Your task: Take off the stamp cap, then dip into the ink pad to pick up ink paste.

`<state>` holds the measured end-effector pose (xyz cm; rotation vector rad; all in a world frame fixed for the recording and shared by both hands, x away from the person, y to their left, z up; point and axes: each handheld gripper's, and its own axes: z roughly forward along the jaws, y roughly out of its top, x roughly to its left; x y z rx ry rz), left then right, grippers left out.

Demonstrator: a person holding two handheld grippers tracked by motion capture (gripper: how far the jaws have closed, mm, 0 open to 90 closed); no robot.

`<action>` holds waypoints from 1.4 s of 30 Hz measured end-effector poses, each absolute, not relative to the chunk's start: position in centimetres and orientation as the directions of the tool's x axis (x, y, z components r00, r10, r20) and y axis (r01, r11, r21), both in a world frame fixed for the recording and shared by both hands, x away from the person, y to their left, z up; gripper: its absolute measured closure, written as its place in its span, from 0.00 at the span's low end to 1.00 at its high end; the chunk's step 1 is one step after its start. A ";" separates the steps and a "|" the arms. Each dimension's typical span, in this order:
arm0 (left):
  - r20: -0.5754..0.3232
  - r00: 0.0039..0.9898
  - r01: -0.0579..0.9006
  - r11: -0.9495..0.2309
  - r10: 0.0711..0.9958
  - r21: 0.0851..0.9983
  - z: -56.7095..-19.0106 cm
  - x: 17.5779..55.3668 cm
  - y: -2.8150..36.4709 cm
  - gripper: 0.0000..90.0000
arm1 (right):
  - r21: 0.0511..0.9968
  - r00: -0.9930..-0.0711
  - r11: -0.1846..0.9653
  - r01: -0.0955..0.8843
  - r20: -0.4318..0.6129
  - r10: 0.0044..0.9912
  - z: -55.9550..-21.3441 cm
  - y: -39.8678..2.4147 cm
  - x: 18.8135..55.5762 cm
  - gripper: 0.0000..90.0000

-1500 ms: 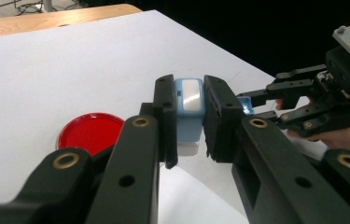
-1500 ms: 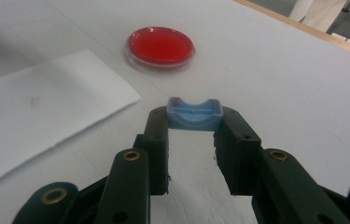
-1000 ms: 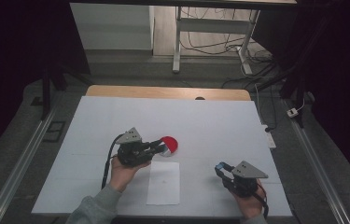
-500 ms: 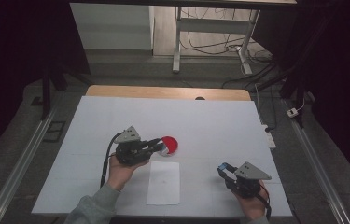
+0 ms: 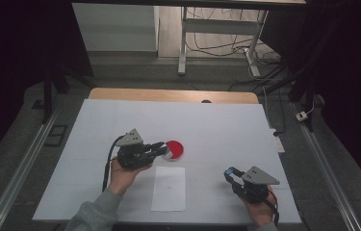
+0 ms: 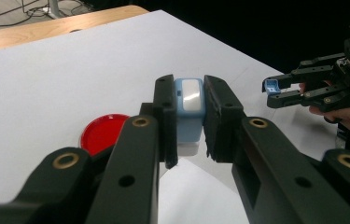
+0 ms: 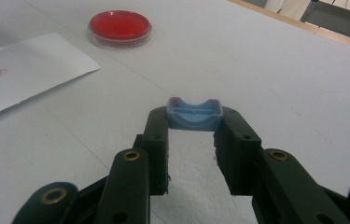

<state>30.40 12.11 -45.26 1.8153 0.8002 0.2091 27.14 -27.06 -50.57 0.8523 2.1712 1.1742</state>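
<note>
My left gripper (image 5: 162, 148) is shut on a light-blue and white stamp block (image 6: 189, 105), held just above the table beside a round red ink pad (image 5: 175, 148). The pad (image 6: 101, 132) lies low and left of the jaws in the left gripper view. A white paper sheet (image 5: 169, 188) lies in front of the pad. My right gripper (image 5: 230, 173) sits near the table's front right, shut on a small blue cap (image 7: 193, 115) pinched at its fingertips. That cap (image 6: 270, 87) also shows at the right of the left gripper view.
The white tabletop (image 5: 120, 120) stretches wide behind and to the left of both hands, with a wooden strip (image 5: 168, 95) along its far edge. Metal rails run along both sides on the floor. Desk legs and cables stand beyond the table.
</note>
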 end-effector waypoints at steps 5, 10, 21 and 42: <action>-0.232 0.755 0.421 -0.182 0.613 0.889 -45.3 30.5 12.2 0.85 | 0.864 -0.667 0.423 0.271 -0.149 0.730 -50.5 -27.0 27.2 0.73; -0.229 0.754 0.424 -0.191 0.616 0.885 -45.4 30.7 12.1 0.84 | 0.861 -0.659 0.425 0.278 -0.151 0.737 -50.5 -27.1 27.2 0.73; -0.204 0.756 0.416 -0.216 0.623 0.883 -45.2 31.7 12.0 0.84 | 0.864 -0.656 0.421 0.276 -0.151 0.739 -50.4 -27.2 27.2 0.73; -0.169 0.743 0.441 -0.284 0.648 0.851 -46.9 35.4 10.8 0.84 | 0.864 -0.658 0.426 0.268 -0.159 0.736 -50.4 -27.3 27.4 0.73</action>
